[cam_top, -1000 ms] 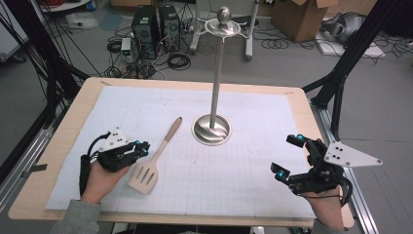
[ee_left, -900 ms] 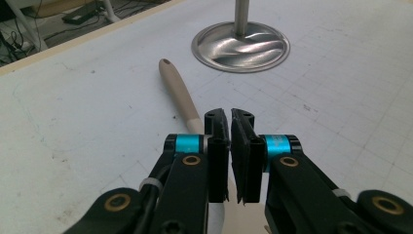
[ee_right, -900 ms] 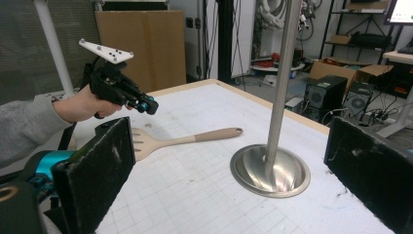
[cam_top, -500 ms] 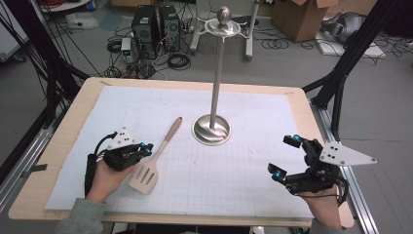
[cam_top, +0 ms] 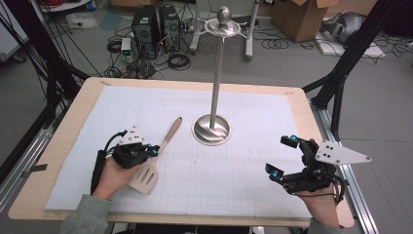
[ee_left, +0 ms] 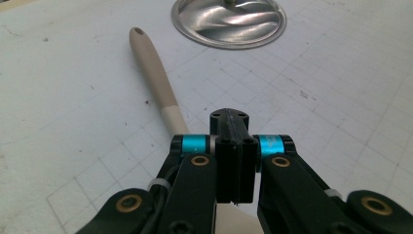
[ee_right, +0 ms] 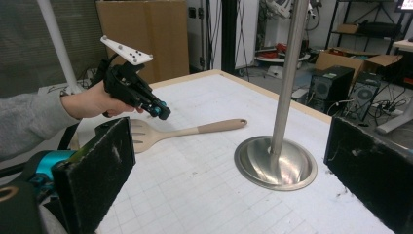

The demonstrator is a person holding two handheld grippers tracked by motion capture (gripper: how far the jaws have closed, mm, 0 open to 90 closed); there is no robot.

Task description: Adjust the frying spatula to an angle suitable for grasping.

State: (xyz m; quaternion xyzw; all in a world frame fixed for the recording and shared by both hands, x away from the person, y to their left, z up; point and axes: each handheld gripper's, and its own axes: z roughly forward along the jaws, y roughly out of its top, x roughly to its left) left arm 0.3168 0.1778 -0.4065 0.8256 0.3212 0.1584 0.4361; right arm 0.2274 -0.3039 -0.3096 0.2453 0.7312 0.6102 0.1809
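Closing in on the spatula [cam_top: 155, 161], the left gripper [cam_top: 152, 151] hovers pressed together above its neck, while the right gripper [cam_top: 283, 158] waits spread wide.

Evenly bright, lit from overhead; soft, faint shadows on the counter [cam_top: 272, 105]. Mild glare on the steel stand base [ee_left: 229, 22]. Near tongs blurred in both gripper views, edges slightly bowed, high view grainy.

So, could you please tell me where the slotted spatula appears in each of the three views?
High view: spatula lower left, beside the left gripper.
Left gripper view: handle runs up-left from the shut jaws.
Right gripper view: left of centre.
Shared landmark: steel stand base.
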